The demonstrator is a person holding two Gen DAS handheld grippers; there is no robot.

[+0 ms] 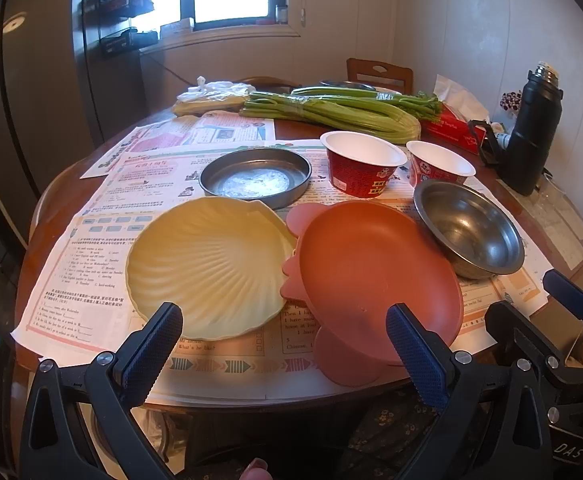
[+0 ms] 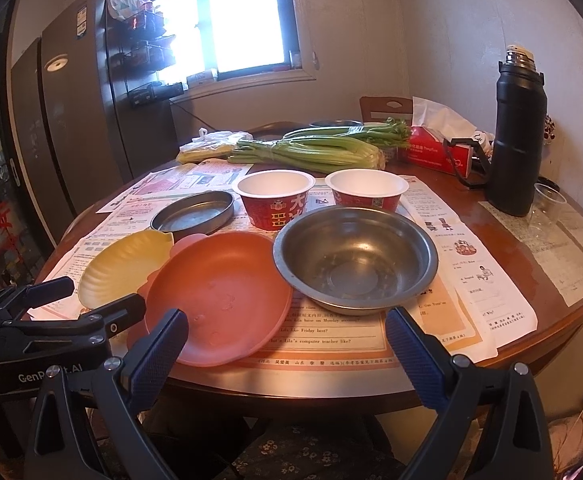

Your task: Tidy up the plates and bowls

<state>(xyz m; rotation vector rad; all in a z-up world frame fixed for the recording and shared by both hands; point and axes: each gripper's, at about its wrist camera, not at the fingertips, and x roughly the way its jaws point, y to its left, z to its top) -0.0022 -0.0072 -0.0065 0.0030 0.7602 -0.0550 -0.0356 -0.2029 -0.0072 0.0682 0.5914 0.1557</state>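
On right wrist view | clear cup (image 2: 545, 204) (possibly plastic) | left view crops it

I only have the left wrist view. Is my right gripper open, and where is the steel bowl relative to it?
Observer: In the right wrist view the right gripper is open, its fingers wide apart with nothing between them. The steel bowl sits just ahead of it, closer to its right finger.
Operator: Good. Is anything standing by the black flask that I might hit? That corner is unclear on my view.
Observer: Yes, a clear plastic cup stands upright right beside the black flask, on its right side near the table edge.
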